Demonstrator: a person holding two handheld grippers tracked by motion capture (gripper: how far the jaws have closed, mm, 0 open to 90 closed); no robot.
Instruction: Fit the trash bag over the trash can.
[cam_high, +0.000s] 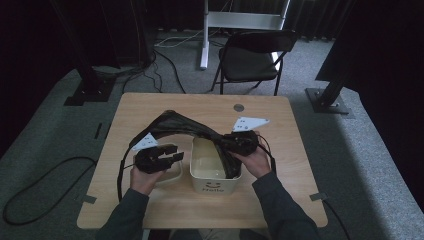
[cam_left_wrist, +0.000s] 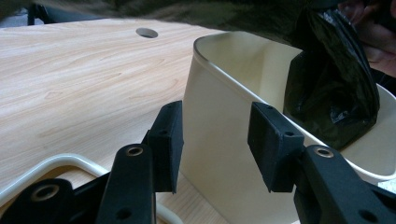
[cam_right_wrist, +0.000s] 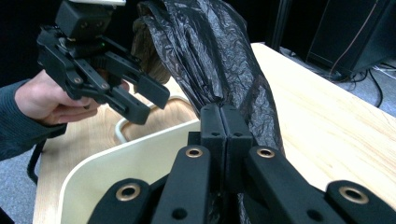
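1. The bag, black plastic film, is stretched into a long band above the surface. Its long axis runs across the surface from far left to near right, rising in an arc before dropping into the bin.
2. The bag's right end points down into the bin, where it bunches against the inner wall on the right claw's side; in the left claw view this lump hangs inside the rim.
3. The right claw is pressed together on a gathered fold of the bag, just above the bin's rim; in the high view it sits at the bin's far right corner.
4. The left claw stands apart, with nothing pinched. It points toward the bin's outer wall, close to it, but whether it touches cannot be told.
5. In the high view the left claw is just left of the bin, over a white frame lying flat on the surface.
6. The bin stands upright near the surface's front middle.
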